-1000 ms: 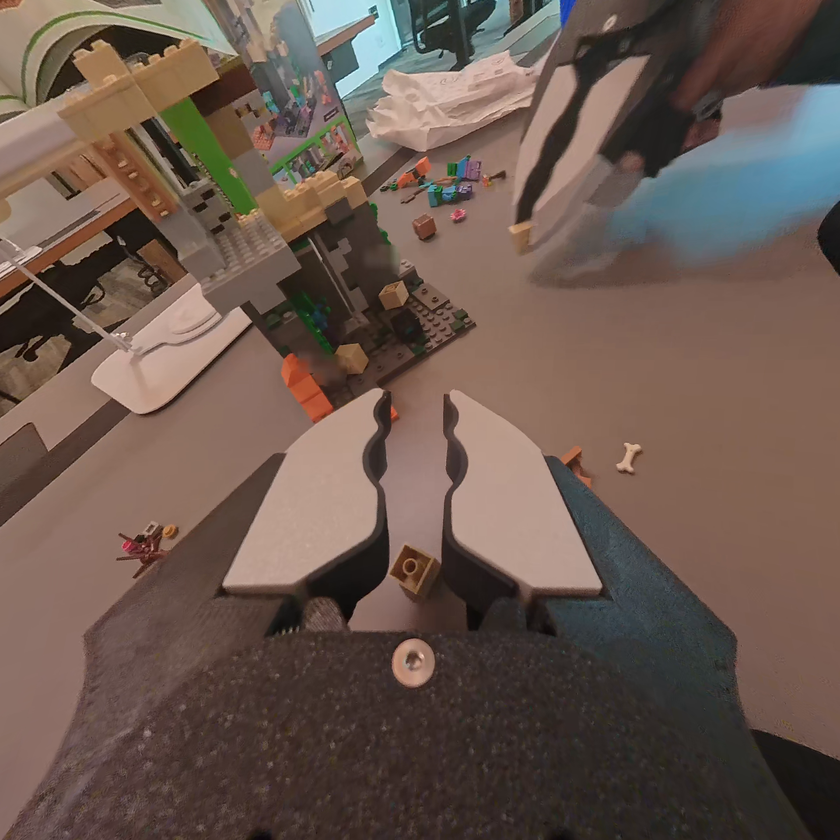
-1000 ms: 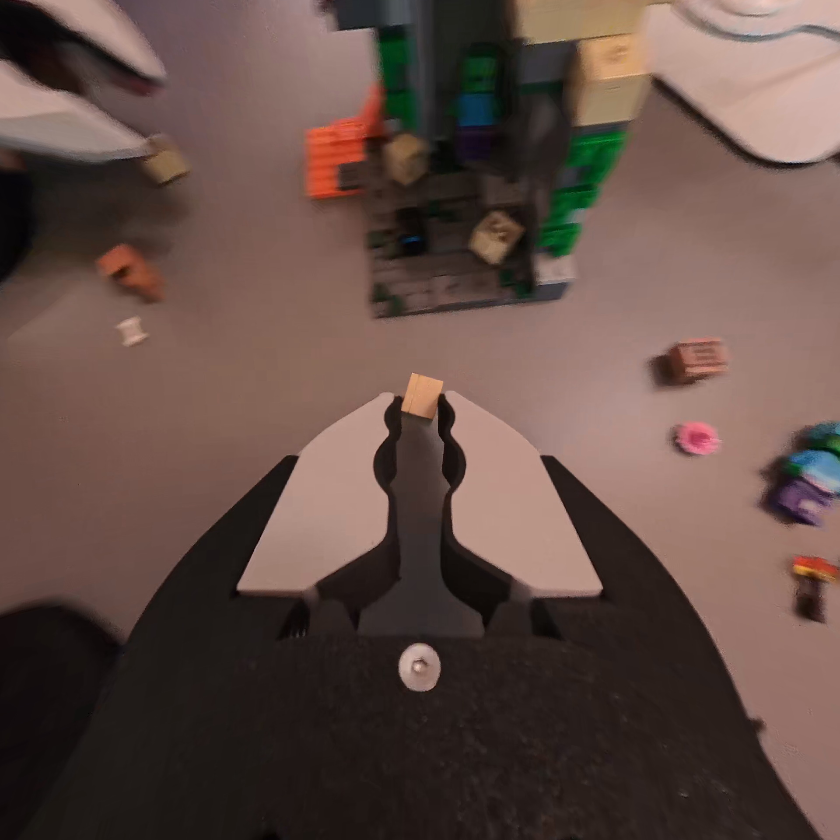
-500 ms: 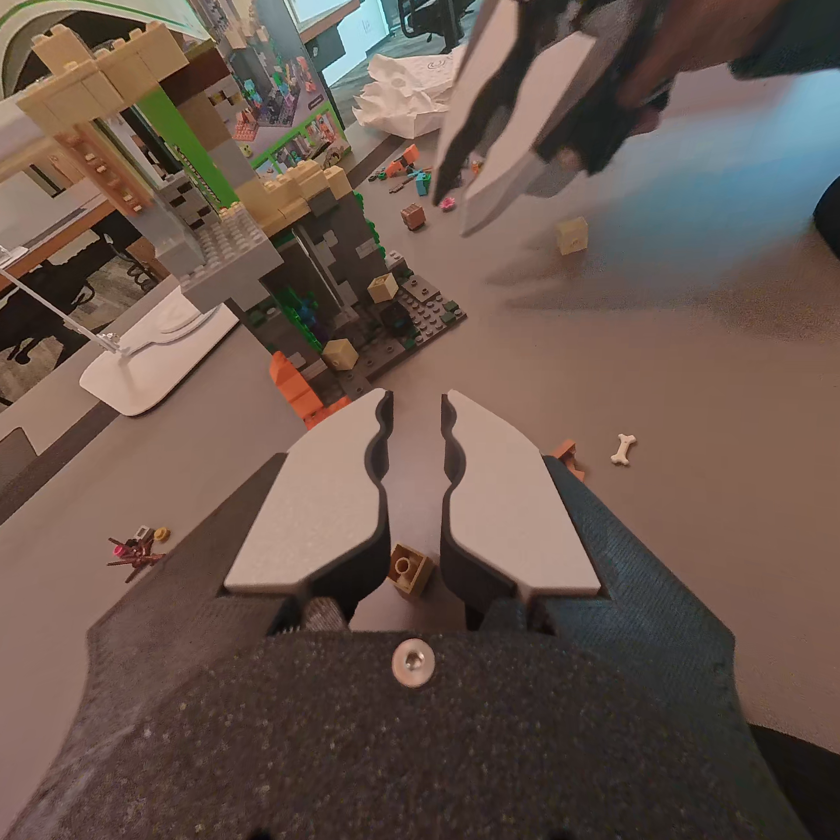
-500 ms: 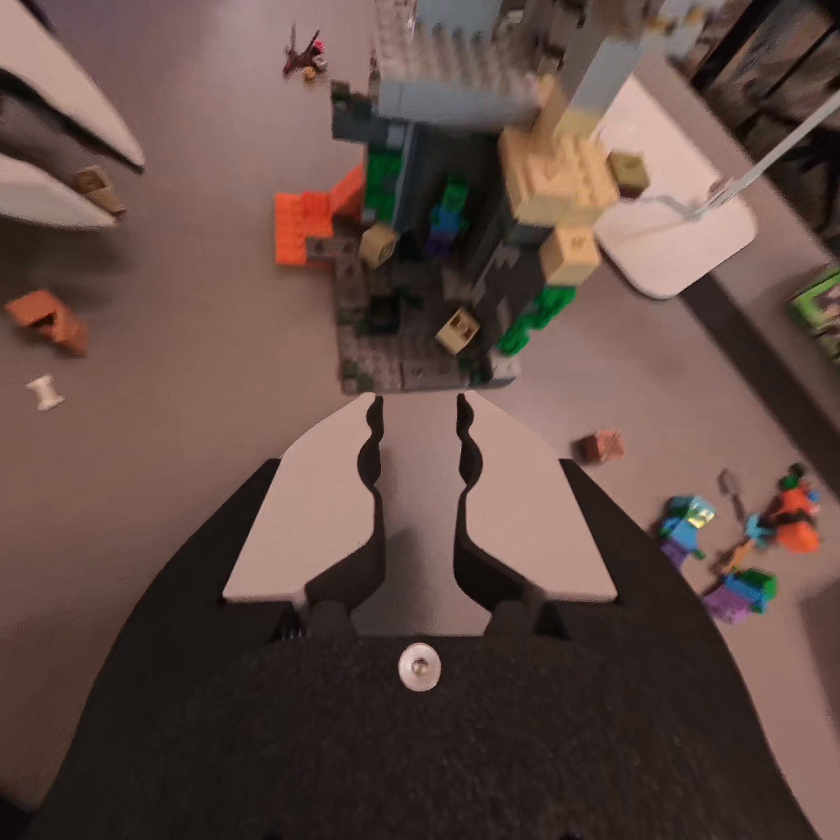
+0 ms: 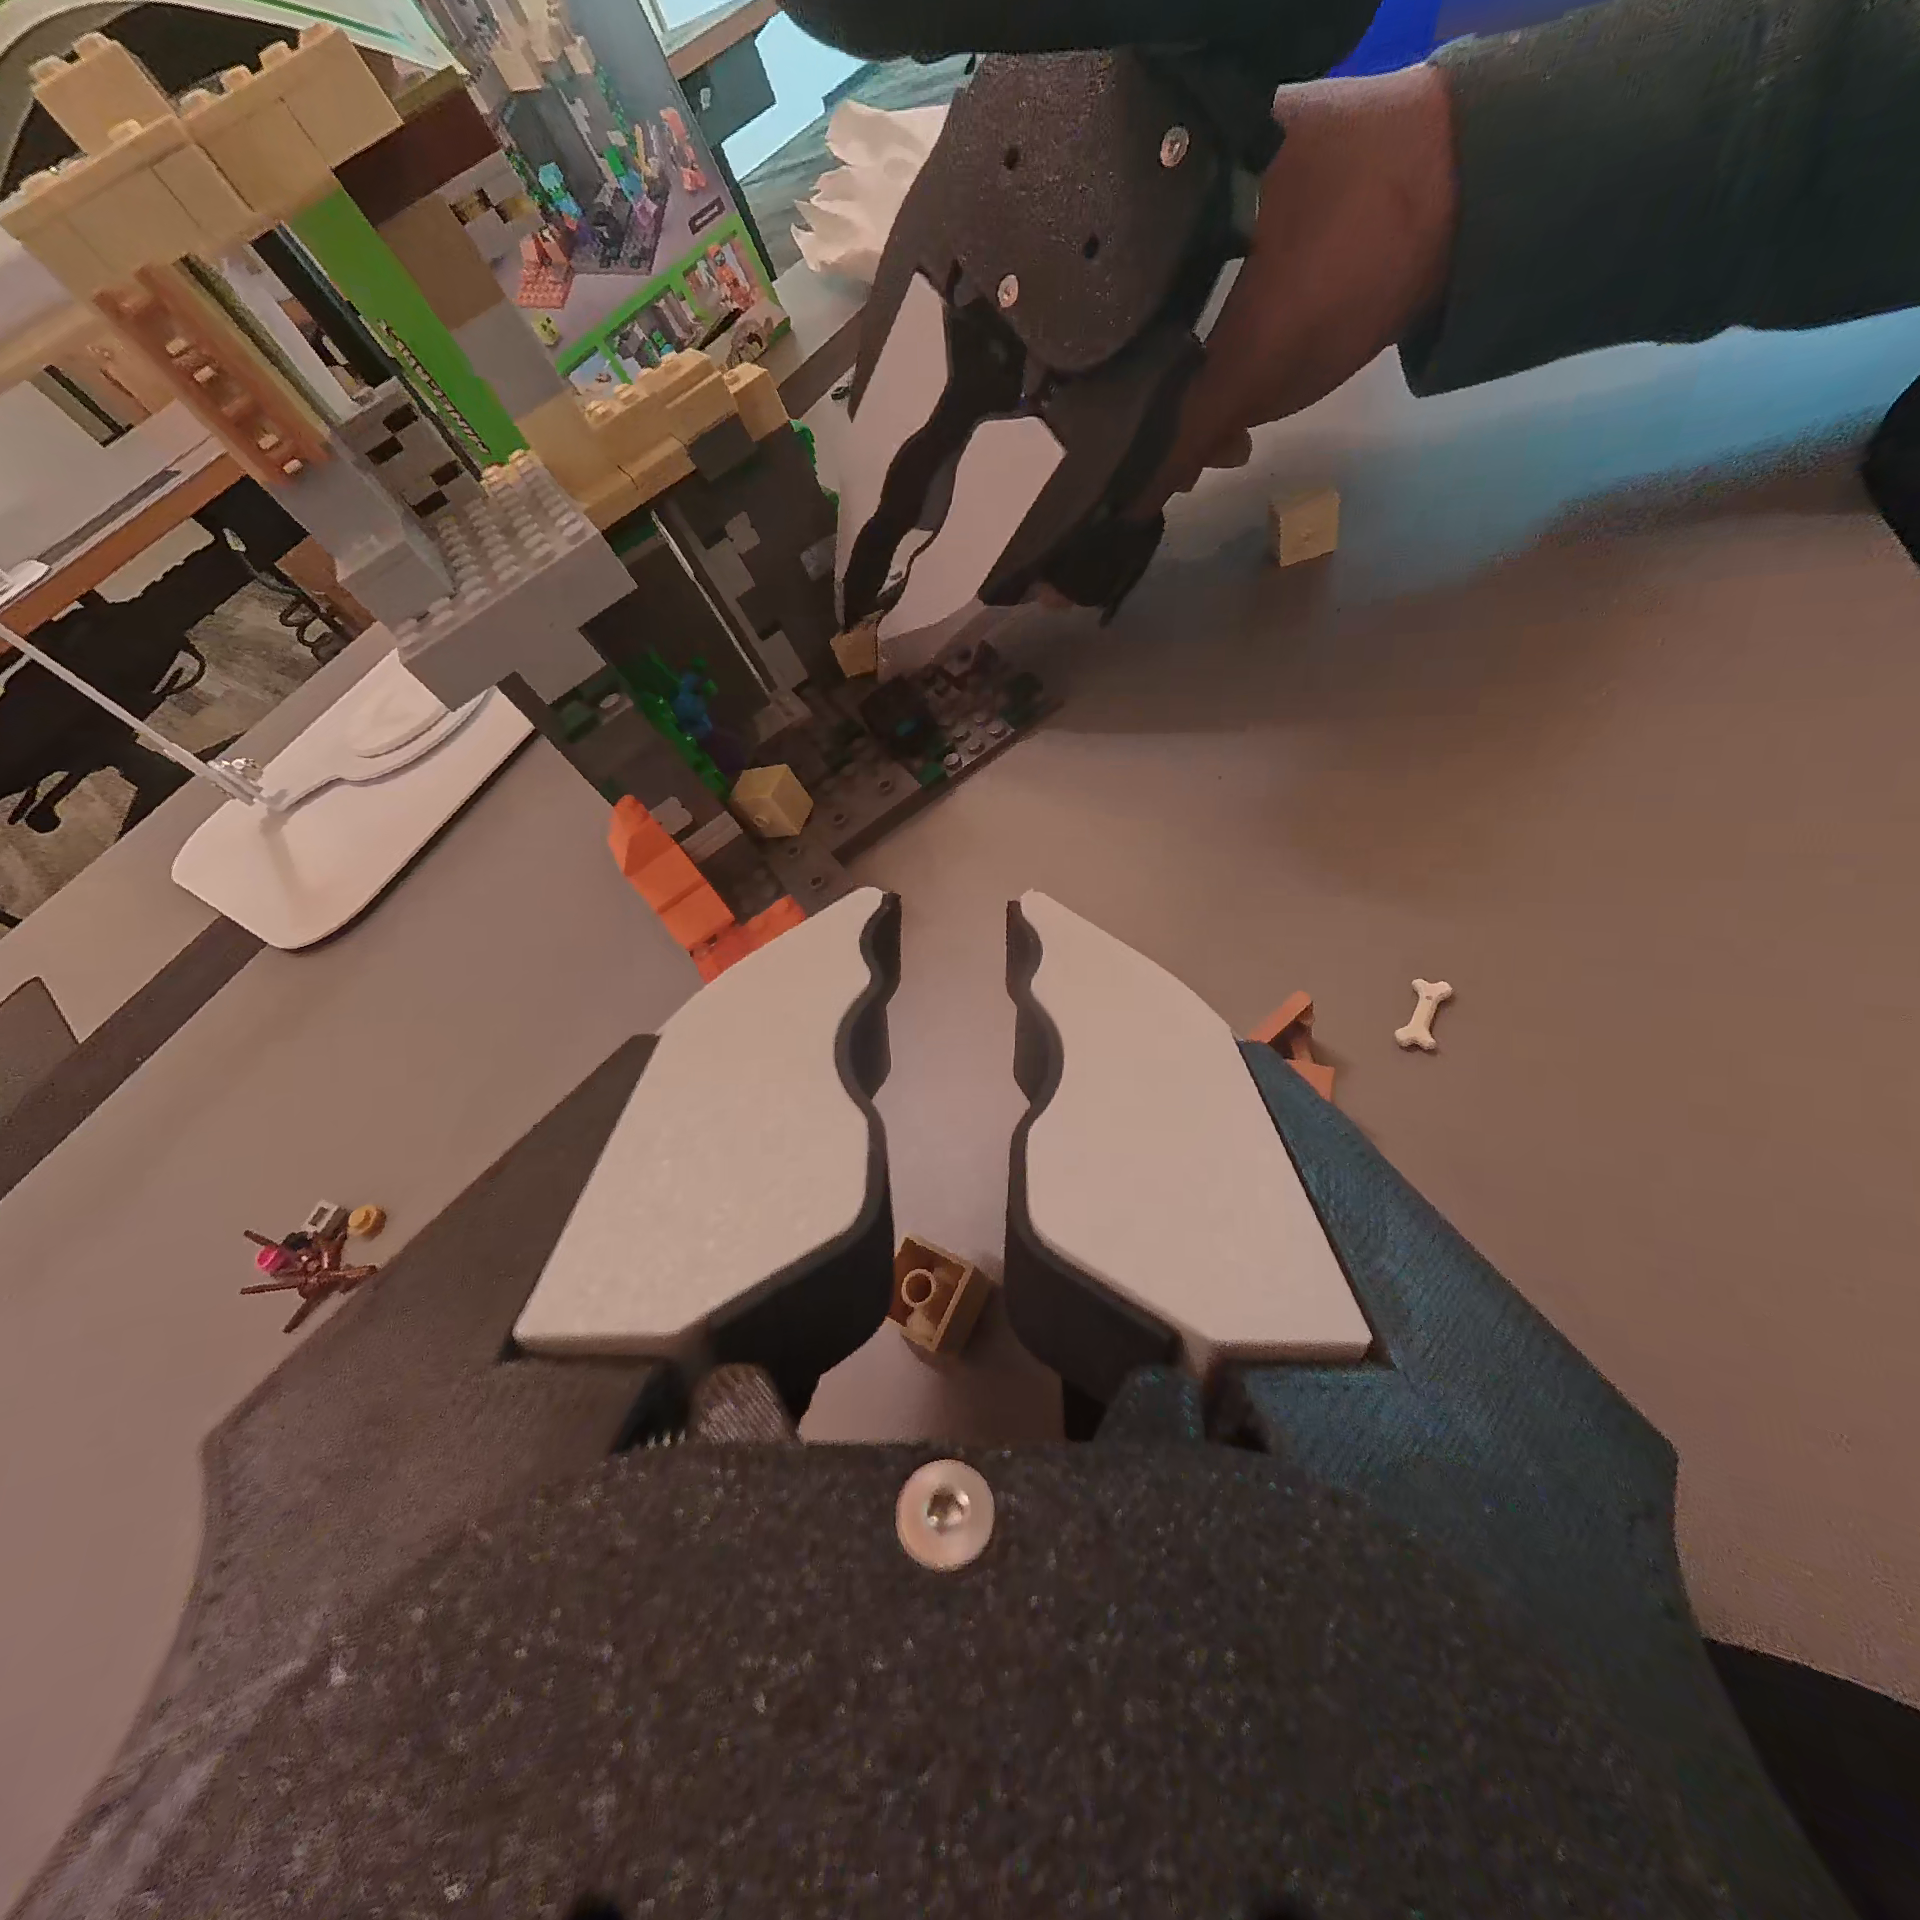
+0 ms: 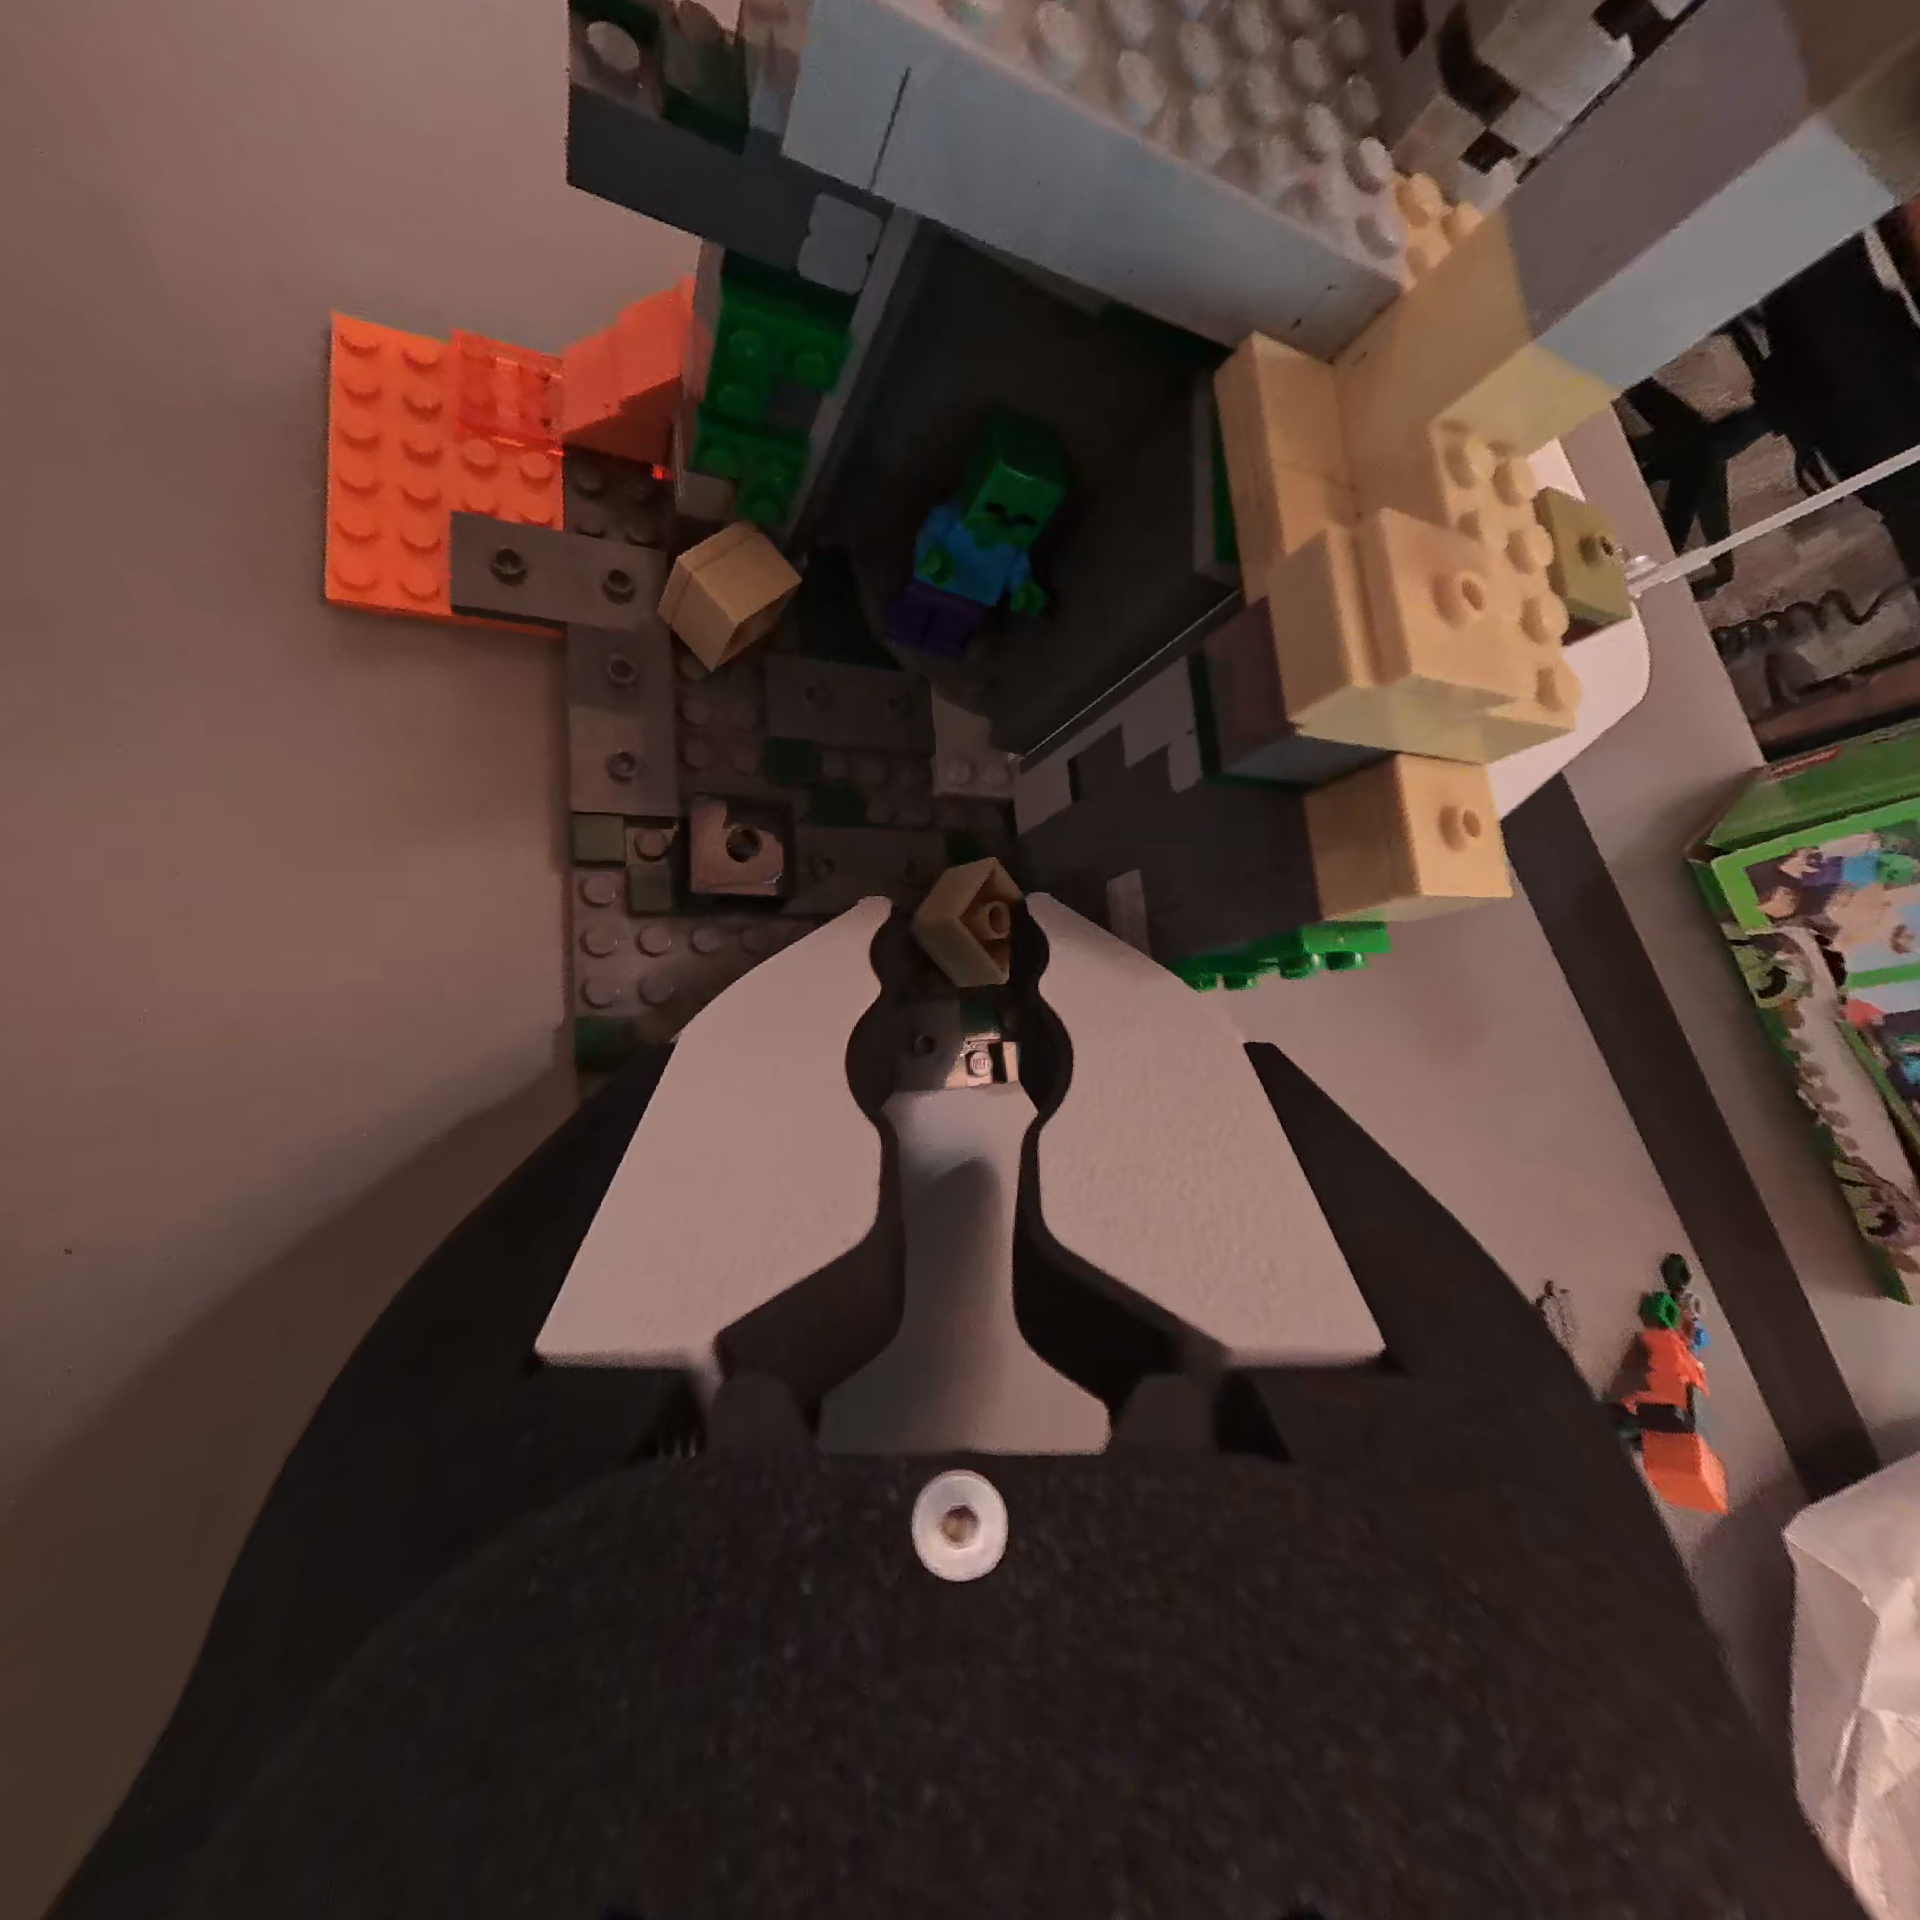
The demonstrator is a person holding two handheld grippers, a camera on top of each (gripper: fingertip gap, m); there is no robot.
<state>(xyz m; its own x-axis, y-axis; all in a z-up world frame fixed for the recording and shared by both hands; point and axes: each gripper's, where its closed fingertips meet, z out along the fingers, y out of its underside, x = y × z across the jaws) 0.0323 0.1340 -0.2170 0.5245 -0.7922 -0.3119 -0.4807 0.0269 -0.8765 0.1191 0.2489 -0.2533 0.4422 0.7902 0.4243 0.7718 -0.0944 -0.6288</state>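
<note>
A: Low in the left wrist view we saw the left gripper (image 5: 951, 914) over the grey table (image 5: 1455, 831), its jaws a narrow way apart and gripping nothing. A brown brick (image 5: 935, 1294) lay on the table between the bases of the fingers; we could not tell whether it touched either one.

B: And the other tool? In the upper middle of that view we found the right gripper (image 5: 894, 613) in a person's hand (image 5: 1309, 312), pointed down at the brick model (image 5: 665, 623).

A: Yes. In the right wrist view, just above centre, we saw its tips (image 6: 961, 914) closed to a narrow gap on a tan cube brick (image 6: 971, 925), tilted on its corner, right over the dark studded baseplate (image 6: 623, 935).

B: We also noted a second tan cube (image 6: 727, 592) tilted on the baseplate in the upper left of that frame, beside the orange plate (image 6: 416, 468). A green-headed figure (image 6: 982, 540) stood in the dark recess near the top centre.

A: At the right edge we saw a green box (image 6: 1829, 987). Back in the left wrist view, a third tan cube (image 5: 1304, 525) sat alone on the table at upper right, and a white bone piece (image 5: 1423, 1013) at middle right.
</note>
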